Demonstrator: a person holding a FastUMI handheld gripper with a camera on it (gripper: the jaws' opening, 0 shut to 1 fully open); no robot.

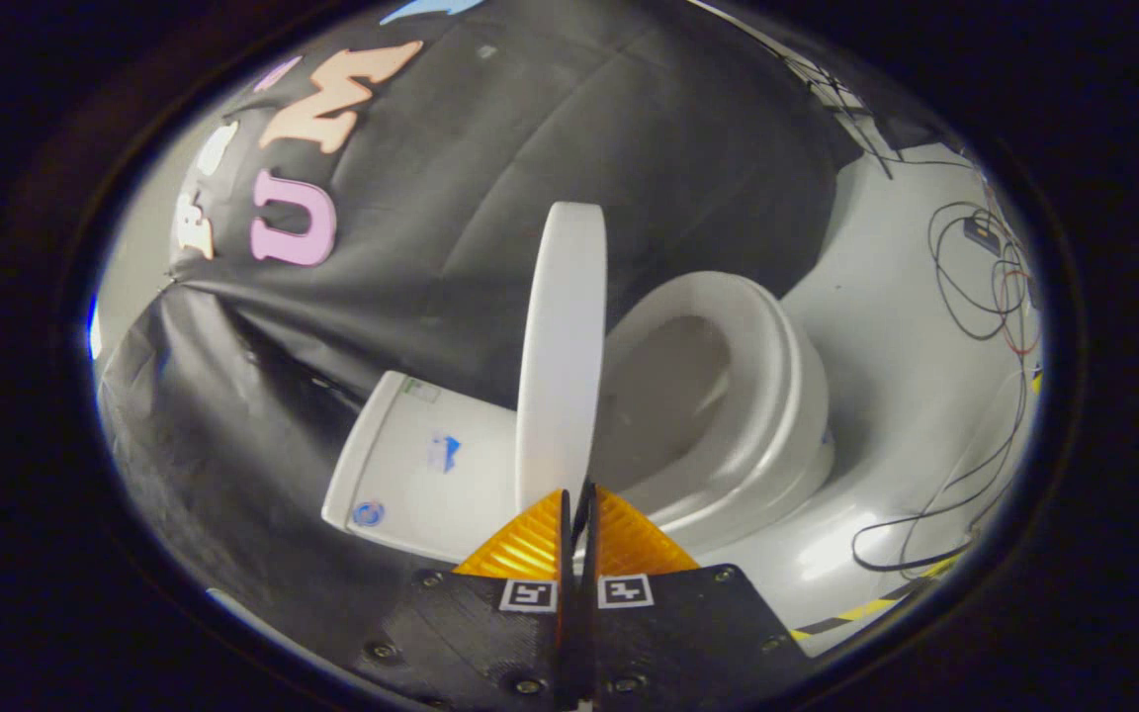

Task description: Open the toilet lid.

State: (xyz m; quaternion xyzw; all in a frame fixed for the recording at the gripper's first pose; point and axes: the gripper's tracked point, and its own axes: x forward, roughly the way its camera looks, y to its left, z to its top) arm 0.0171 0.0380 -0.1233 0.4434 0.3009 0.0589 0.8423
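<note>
The white toilet lid [562,346] stands raised, seen edge-on between the tank [421,465] and the seat [777,396]. The seat's ring lies around the exposed bowl [673,386]. My gripper [575,491] has its two orange fingers [520,549] pressed together with nothing between them. Their tips sit right at the lid's near rim, against it or just short of it; I cannot tell which.
Black cloth hangs behind the toilet and the tank. The pale floor [906,316] on the seat's side carries loose cables [985,287] and a small box, with yellow-black tape [866,608] near the gripper's body.
</note>
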